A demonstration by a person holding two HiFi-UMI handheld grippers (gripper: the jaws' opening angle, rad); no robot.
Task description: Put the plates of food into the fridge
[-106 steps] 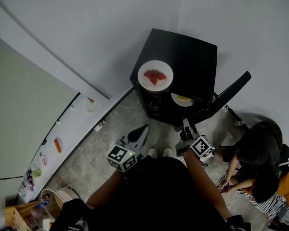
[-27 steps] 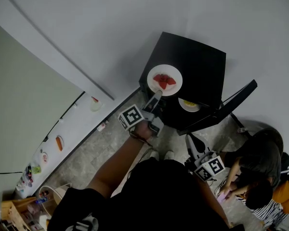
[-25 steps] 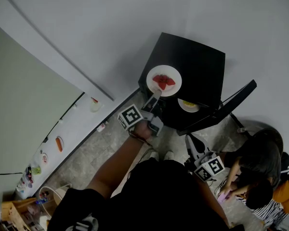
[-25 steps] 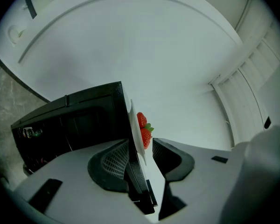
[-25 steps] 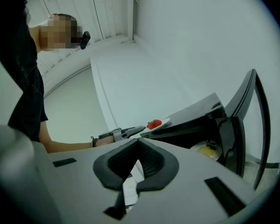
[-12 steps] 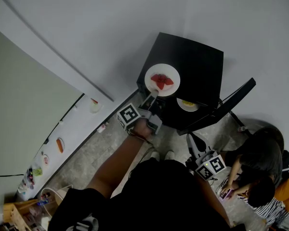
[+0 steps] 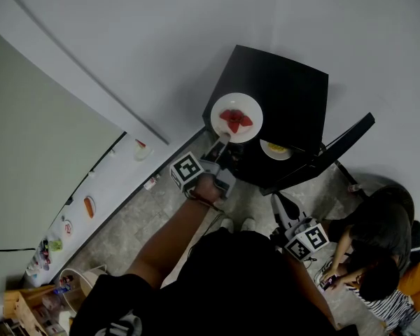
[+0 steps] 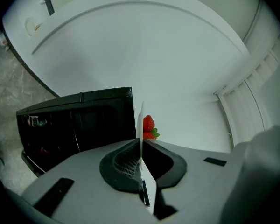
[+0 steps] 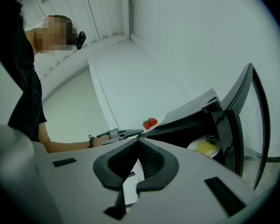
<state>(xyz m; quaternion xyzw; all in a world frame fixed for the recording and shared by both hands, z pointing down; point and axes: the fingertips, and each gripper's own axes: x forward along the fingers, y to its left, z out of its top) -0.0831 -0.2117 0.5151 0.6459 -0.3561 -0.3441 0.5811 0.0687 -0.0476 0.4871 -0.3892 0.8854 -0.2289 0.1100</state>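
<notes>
Hanging right gripper [image 7: 278, 206]: held low over the floor, close to the wearer's feet and just short of the open fridge door; jaws pressed together at the tips, nothing between them.
Floor [image 7: 147, 215]: grey, speckled stone.
Seated person [image 7: 378, 219]: down on the floor at the right, near the right gripper, in dark clothes.
Left arm [image 7: 169, 236]: bare, stretched forward from the wearer's dark top toward the fridge.
Left gripper [image 7: 222, 141]: out at the fridge's front left corner, closing its jaws on the near rim of the plate of strawberries; thin white rim edge-on between the pads and touching them.
Plate of strawberries [image 7: 251, 109]: white and round, on the black fridge top near its front left corner; red strawberries [image 7: 232, 120] with green leaves heaped at the middle.
Fridge [image 7: 290, 89]: small and black, standing on the floor against the wall.
Fridge door [image 7: 339, 145]: swung wide open to the right.
Plate of yellow food [image 7: 267, 152]: white, inside the fridge on a shelf below the top, showing past the front edge, to the right of the left gripper and apart from it.
Wall [image 7: 161, 40]: plain white behind the fridge.
</notes>
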